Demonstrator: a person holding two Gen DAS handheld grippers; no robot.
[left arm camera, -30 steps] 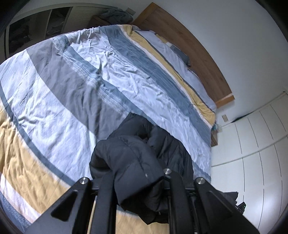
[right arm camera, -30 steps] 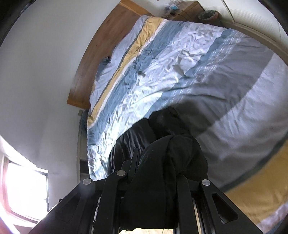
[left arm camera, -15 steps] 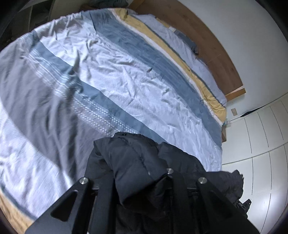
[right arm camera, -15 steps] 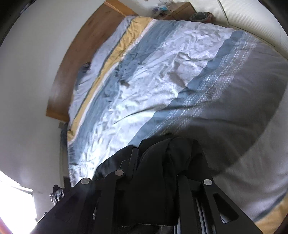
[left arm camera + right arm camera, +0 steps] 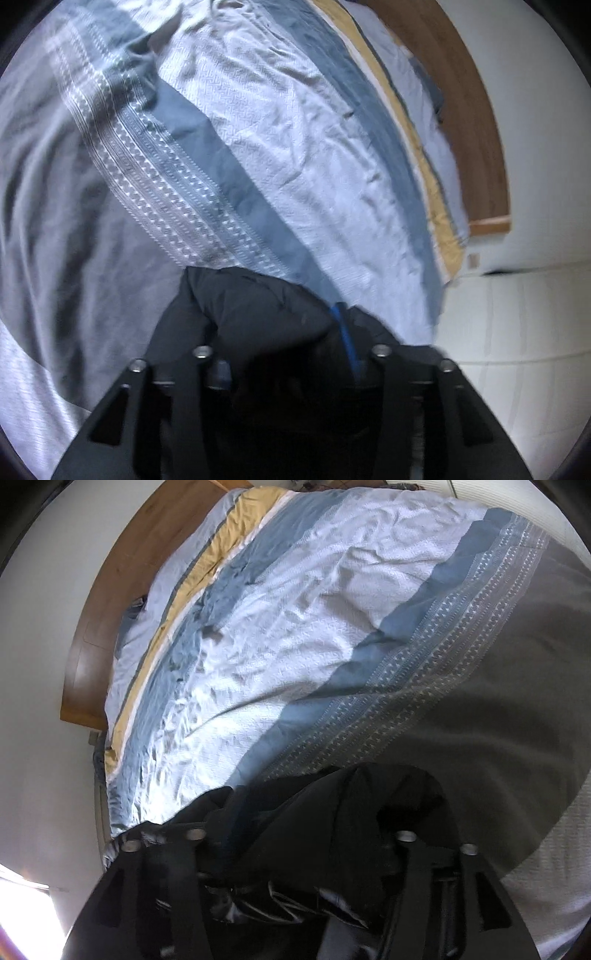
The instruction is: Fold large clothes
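Both grippers, left and right, are opening their jaws, letting the jacket settle on the bed for folding.

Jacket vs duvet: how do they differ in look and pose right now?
The jacket is plain black and slightly shiny; the duvet is striped grey, blue, white and yellow. The jacket is bunched up between the opening jaws of the left gripper and right gripper; the duvet lies spread across the bed. The jacket rests on the duvet. Both are wrinkled fabric.
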